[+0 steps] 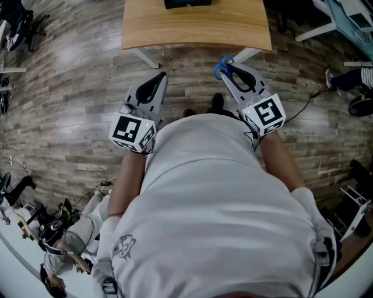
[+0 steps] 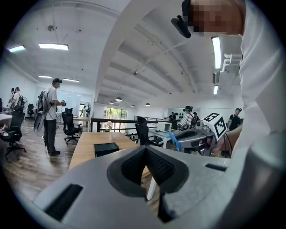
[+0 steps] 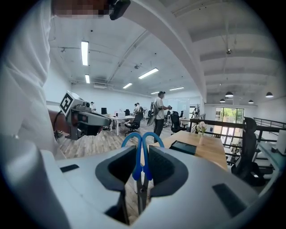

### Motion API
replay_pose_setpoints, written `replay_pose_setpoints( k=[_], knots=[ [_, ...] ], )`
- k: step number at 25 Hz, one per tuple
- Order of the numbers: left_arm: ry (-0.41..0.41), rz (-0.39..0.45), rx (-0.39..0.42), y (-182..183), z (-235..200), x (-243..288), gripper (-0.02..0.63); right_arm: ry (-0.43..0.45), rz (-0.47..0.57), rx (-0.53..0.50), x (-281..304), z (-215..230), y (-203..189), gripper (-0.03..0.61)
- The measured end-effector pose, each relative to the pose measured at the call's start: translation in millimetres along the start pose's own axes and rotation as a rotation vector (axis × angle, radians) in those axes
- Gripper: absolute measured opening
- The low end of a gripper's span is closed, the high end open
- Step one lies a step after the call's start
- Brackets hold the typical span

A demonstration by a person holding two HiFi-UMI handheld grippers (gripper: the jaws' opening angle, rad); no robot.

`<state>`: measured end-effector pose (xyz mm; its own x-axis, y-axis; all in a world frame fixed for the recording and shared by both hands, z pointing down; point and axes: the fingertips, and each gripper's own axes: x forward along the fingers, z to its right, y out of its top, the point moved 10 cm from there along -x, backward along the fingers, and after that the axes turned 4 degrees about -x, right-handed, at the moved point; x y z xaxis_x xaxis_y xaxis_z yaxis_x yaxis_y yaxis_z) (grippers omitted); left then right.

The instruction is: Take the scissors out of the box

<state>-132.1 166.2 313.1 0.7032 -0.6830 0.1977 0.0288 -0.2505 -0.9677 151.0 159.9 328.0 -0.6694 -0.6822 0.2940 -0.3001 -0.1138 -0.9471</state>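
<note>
Left gripper (image 1: 158, 80): jaws pressed together, nothing between them
Box (image 1: 187, 3): dark; on the wooden surface (image 1: 198, 29)
Scissors (image 1: 222, 67): blue loop handles, dark blades; out of the box, in the air by the surface edge
Scissors axis: along the jaws; handles forward, blades toward the person
Right gripper (image 1: 231, 68): jaws pinching the scissors just below the loops

Plain wooden table (image 1: 233, 29) on white legs, standing on a plank floor (image 1: 70, 87). There's a flat black box (image 1: 187, 3) lying on top.
</note>
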Motion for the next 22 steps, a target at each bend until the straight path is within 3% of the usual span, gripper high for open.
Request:
replay_pose_setpoints(
  k=[22],
  knots=[
    [-0.024,0.029,0.002,3,2,-10,0.005,-0.006,0.044,-0.024,-3,-15,18,0.095]
  ],
)
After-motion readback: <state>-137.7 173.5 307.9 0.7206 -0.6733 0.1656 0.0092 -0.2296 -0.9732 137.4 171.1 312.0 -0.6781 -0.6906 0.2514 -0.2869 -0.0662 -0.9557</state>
